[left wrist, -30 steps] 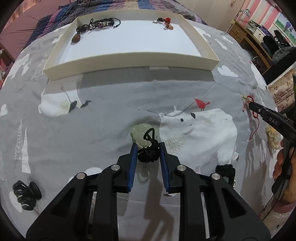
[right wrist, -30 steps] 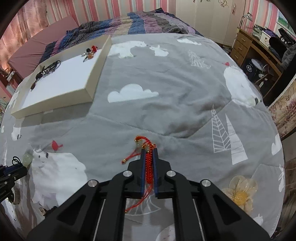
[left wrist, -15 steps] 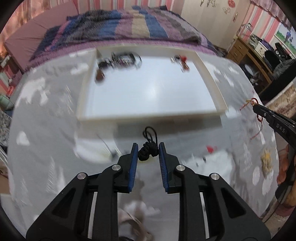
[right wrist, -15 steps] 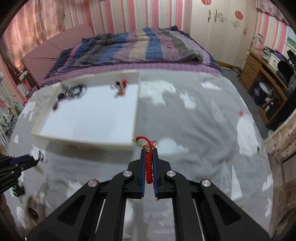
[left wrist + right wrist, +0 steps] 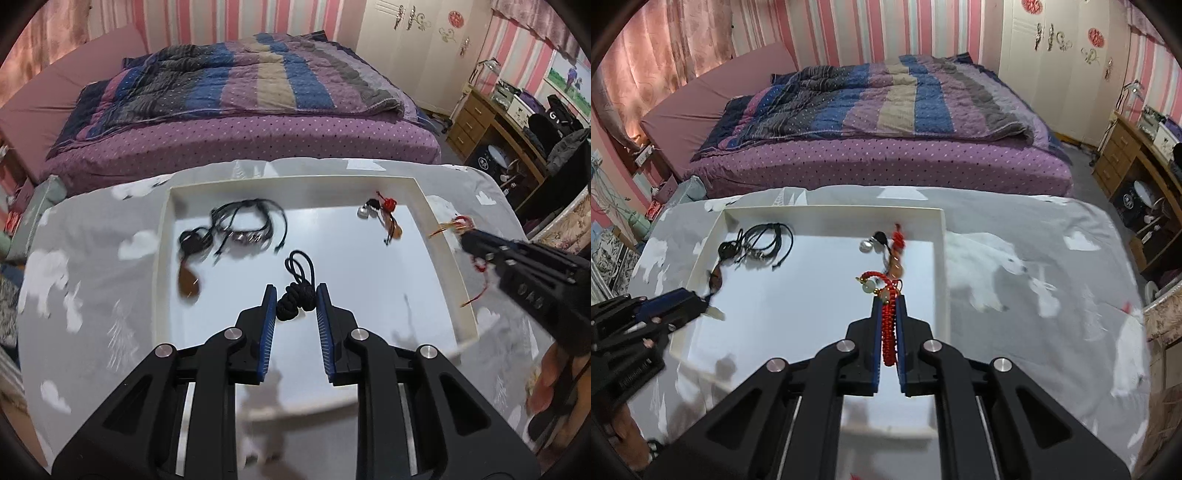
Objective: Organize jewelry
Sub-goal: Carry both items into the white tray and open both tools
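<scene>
A white tray [image 5: 447, 236] lies on the grey bear-print cover. My left gripper [image 5: 295, 295] is shut on a black knotted cord [image 5: 295, 299] and holds it above the tray's middle; its pale green pendant hangs below, seen in the right wrist view [image 5: 714, 314]. My right gripper [image 5: 888, 302] is shut on a red braided bracelet [image 5: 888, 332] with pale green beads, held over the tray's right part [image 5: 942, 258]. In the tray lie black cord necklaces [image 5: 240, 229] with a brown pendant at the far left, and a red and amber charm piece [image 5: 384, 214] at the far right.
The grey cover [image 5: 1034, 295] spreads around the tray. A bed with a striped quilt [image 5: 886, 96] stands behind. A wooden desk with clutter [image 5: 1137, 155] is at the right. A person's hand [image 5: 550, 376] holds the right gripper.
Both grippers have lifted their pieces off the cover and moved forward over the tray. The left took the black cord with the green pendant up from the bear print.
</scene>
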The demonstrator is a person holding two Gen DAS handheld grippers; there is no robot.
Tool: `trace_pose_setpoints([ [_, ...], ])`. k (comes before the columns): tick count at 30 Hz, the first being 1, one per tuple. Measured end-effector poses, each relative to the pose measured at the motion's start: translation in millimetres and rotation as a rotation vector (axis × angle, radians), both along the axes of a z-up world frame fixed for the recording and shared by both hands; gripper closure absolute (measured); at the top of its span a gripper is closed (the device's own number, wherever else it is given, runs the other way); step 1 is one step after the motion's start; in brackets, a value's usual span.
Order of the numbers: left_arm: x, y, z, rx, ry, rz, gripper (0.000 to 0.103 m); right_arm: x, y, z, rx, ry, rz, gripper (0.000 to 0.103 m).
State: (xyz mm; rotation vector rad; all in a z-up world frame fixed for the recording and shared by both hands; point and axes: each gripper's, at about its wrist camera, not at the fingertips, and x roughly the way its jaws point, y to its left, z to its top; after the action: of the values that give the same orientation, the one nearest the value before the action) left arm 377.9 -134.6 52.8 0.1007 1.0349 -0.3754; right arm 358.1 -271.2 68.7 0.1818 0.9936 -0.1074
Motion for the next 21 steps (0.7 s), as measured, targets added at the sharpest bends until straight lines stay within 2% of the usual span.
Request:
trace_pose_setpoints([
  [5,27.4,-21.2,-21.8,0.013,0.020,-0.015,0.083,28.7,-1.1,-24.9,-0.012,0.009,-0.016,0.097],
  [9,51.0,-36.2,-36.0,-0.010,0.041,-0.016,0.083,46.9,-10.6,-39.0,-0.030,0.004,-0.035,0.097],
  [15,72.4,-54.5,-49.4,0.018,0.017,-0.015,0.083,72.9,-26.2,-57.7,-0.019,0.018,-0.059,0.097],
  [18,81.0,-56.1,-52.4,0.003,0.017,-0.012,0.083,77.2,-25.5,-64.3,-0.042,0.025,-0.045,0.097],
  [21,86.6,-58.5,-56.3,0.024,0.002,-0.008,0.083,80.3,-28.3,-71.7,-0.034,0.028,-0.045,0.097],
])
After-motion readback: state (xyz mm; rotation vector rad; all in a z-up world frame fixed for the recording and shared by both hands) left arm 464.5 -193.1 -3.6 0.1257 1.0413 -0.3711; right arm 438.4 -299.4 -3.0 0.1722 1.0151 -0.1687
